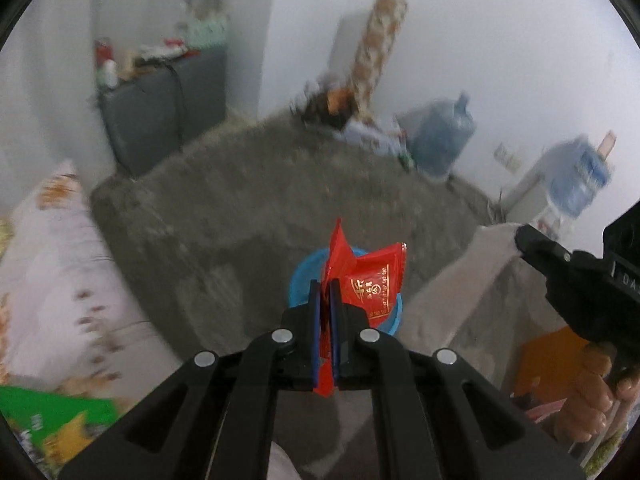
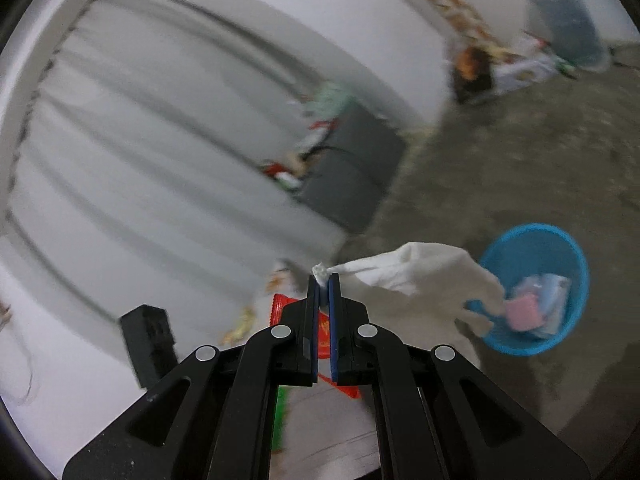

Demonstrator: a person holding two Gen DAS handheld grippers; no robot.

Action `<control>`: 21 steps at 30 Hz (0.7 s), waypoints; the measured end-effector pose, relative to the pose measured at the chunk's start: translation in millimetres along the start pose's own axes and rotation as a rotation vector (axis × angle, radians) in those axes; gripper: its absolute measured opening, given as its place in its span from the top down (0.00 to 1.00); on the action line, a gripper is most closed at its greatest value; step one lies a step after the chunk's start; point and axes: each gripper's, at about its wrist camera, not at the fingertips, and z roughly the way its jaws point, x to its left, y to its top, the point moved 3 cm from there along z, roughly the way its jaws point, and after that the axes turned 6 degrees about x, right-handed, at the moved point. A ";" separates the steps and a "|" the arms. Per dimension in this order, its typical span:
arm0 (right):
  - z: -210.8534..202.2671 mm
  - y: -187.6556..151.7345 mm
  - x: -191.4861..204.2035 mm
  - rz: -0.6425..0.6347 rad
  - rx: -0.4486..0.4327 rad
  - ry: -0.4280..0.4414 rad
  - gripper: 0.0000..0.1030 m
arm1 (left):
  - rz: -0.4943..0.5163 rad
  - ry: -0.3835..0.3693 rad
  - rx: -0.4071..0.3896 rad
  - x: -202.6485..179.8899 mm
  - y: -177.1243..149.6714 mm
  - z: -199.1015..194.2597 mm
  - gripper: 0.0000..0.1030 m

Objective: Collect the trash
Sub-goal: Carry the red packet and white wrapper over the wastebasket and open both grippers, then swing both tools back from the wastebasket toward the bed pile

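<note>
My left gripper (image 1: 328,286) is shut on a red snack wrapper (image 1: 372,280), which hangs above a blue plastic basket (image 1: 299,280) on the concrete floor. The wrapper hides most of the basket. My right gripper (image 2: 324,278) is shut on the corner of a crumpled white tissue (image 2: 420,270) that trails to the right toward the same blue basket (image 2: 532,230). Pink and pale blue scraps lie inside the basket. In the left wrist view, the right gripper (image 1: 522,238) shows at the right edge, held by a hand (image 1: 592,400). The picture is motion-blurred.
A grey cabinet (image 1: 160,120) with clutter on top stands by the wall. Two water jugs (image 1: 444,136) and boxes sit at the far wall. A floral bedsheet (image 1: 52,280) and a green packet (image 1: 52,420) lie at the left. A cloth-covered surface (image 1: 480,280) is on the right.
</note>
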 end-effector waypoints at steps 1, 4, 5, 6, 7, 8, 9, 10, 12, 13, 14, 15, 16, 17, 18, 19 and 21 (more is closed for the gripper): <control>6.5 3.4 -9.5 0.008 -0.001 -0.035 0.97 | 0.008 0.004 0.016 -6.2 2.2 13.5 0.96; 32.5 12.9 -38.1 0.031 0.015 -0.121 0.97 | 0.037 0.015 0.066 -20.7 15.5 64.3 0.96; 38.6 15.8 -47.5 0.044 0.019 -0.141 0.97 | 0.044 0.016 0.074 -25.6 19.0 77.7 0.96; 46.2 18.5 -57.6 0.052 0.019 -0.178 0.96 | 0.053 0.014 0.081 -28.3 22.5 91.7 0.96; 50.0 19.4 -68.3 0.056 0.014 -0.220 0.93 | 0.062 0.019 0.084 -32.8 27.7 109.9 0.96; 59.2 22.5 -80.7 0.066 0.013 -0.270 0.91 | 0.069 0.027 0.092 -36.8 30.6 122.8 0.95; 65.0 22.6 -92.6 0.081 0.021 -0.304 0.86 | 0.075 0.031 0.113 -39.1 32.6 137.7 0.85; 64.2 21.2 -104.1 0.099 0.029 -0.328 0.68 | 0.075 0.040 0.128 -39.8 34.0 147.9 0.66; 65.3 17.5 -128.1 0.148 0.024 -0.402 0.41 | 0.059 0.079 0.123 -36.8 36.5 167.0 0.53; 67.0 14.6 -136.3 0.157 0.030 -0.425 0.41 | 0.050 0.093 0.112 -35.4 36.8 168.9 0.48; 67.1 12.4 -140.4 0.163 0.033 -0.432 0.41 | 0.041 0.107 0.105 -33.6 35.4 169.7 0.45; 64.8 7.0 -144.5 0.177 0.026 -0.431 0.41 | 0.036 0.104 0.102 -32.6 33.9 169.0 0.39; 62.2 2.7 -147.0 0.185 0.024 -0.427 0.41 | 0.035 0.098 0.096 -31.6 33.1 166.5 0.35; 58.5 -3.4 -147.7 0.190 0.022 -0.424 0.41 | 0.037 0.096 0.088 -31.8 31.0 162.8 0.34; 54.5 -7.9 -145.2 0.190 0.015 -0.424 0.41 | 0.039 0.097 0.077 -30.4 30.7 157.6 0.32; 52.0 -7.8 -144.1 0.190 0.007 -0.425 0.41 | 0.037 0.095 0.061 -28.3 30.5 149.9 0.31; 43.4 -12.7 -135.8 0.184 -0.016 -0.419 0.41 | 0.016 0.072 0.029 -24.9 30.4 131.4 0.29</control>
